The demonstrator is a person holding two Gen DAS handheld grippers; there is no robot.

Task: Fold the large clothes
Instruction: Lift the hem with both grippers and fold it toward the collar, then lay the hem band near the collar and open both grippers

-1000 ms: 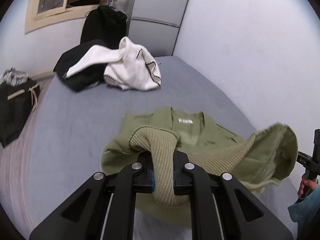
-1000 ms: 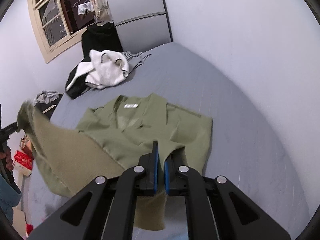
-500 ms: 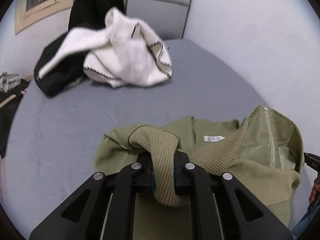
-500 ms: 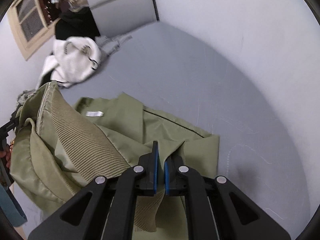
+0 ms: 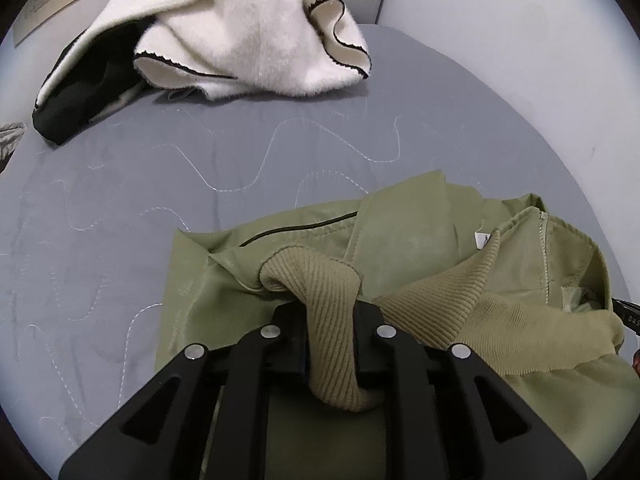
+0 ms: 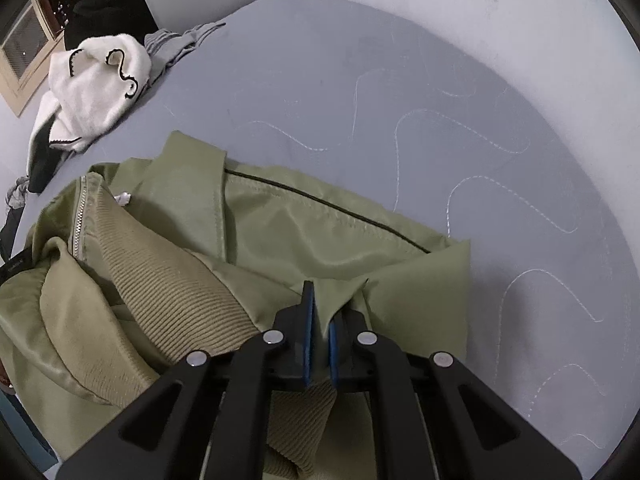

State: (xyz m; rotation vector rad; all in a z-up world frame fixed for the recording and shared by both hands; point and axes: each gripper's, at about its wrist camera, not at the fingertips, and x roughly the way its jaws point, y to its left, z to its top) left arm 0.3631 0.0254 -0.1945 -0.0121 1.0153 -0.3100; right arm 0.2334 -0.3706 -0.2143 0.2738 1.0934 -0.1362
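Observation:
An olive green jacket lies on the grey bed, its lower part doubled over toward the collar. Between the fingers of my left gripper runs the ribbed hem; the jaws are opening, and the pads still touch the rib. In the right wrist view the jacket spreads left of centre, zip and ribbed band bunched at the left. My right gripper is shut on a pinch of the smooth olive fabric near the jacket's right edge. Both grippers hang low over the garment.
A white fleece garment lies over a black one at the far end of the bed, with a grey piece beside them. A pale wall borders the bed on the right. Bare quilted mattress stretches beyond the jacket.
Both grippers have come down and forward, carrying the ribbed hem over the jacket's body toward the collar. The hanging fabric has settled onto the bed. The white pile looks nearer.

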